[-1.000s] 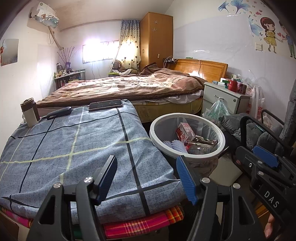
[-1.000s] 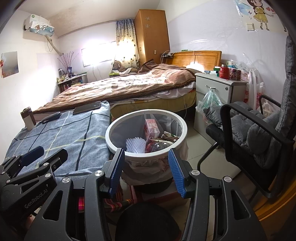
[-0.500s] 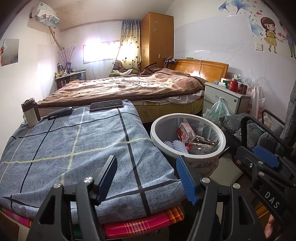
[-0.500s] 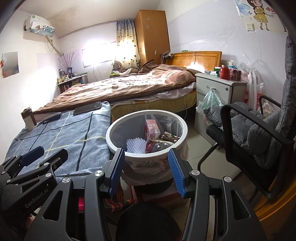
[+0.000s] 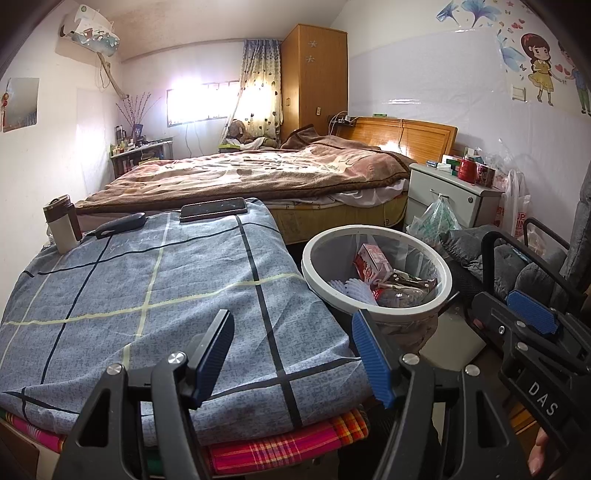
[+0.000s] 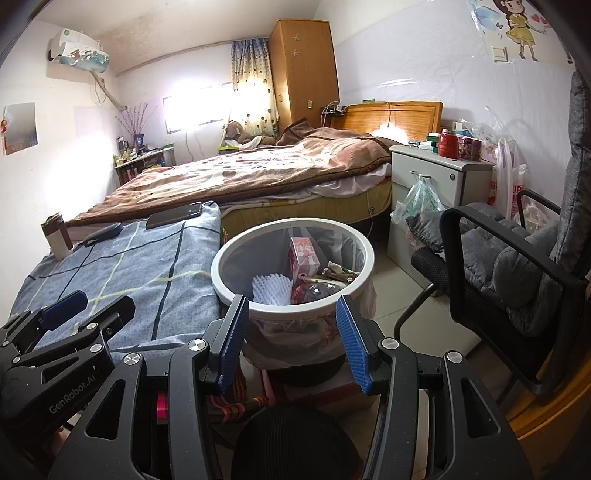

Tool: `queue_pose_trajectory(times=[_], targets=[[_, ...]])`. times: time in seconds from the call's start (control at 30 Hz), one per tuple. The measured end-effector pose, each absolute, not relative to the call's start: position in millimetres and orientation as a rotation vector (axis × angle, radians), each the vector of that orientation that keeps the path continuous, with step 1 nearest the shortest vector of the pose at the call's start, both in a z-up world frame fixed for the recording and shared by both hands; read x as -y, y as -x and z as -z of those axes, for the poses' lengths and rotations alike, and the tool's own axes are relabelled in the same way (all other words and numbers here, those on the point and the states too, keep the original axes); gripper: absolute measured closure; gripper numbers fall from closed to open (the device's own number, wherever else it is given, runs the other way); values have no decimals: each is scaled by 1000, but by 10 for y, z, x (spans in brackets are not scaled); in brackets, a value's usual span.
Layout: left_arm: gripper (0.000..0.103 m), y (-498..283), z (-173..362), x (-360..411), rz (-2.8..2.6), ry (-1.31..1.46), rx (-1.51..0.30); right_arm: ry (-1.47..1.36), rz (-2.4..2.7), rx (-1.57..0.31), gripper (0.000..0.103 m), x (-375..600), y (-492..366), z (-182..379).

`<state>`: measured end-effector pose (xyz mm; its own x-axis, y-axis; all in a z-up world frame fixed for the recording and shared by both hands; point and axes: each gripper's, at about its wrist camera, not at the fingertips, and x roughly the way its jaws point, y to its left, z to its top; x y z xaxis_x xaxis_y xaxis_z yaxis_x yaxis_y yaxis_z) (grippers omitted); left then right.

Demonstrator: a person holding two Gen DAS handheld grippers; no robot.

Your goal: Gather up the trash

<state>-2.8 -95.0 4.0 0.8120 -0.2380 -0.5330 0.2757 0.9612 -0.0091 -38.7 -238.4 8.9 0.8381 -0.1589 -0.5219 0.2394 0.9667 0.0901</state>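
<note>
Blue-padded jaws of the left gripper point(image 5: 291, 354) and right gripper point(image 6: 291, 332) stand open and empty, unmoved over the last second. Trash sits in the bin point(image 6: 236, 288) beside the desk point(image 5: 110, 295); collecting seems finished, though corners stay hidden.

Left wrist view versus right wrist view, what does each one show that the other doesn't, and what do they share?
Only the left wrist view shows the plaid blanket under the blue quilt and the blue flower decals on the wall. Only the right wrist view shows the chair's metal leg on the floor and a black mesh dome at the bottom edge. Both show the bin with trash, the blue quilt, phone, bed and nightstand.
</note>
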Motion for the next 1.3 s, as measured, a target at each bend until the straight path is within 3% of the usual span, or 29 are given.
queue_pose_trajectory(times=[1.3], targets=[[34, 19, -14, 926, 272, -71, -562, -152, 213, -539, 52, 2371, 387, -84]])
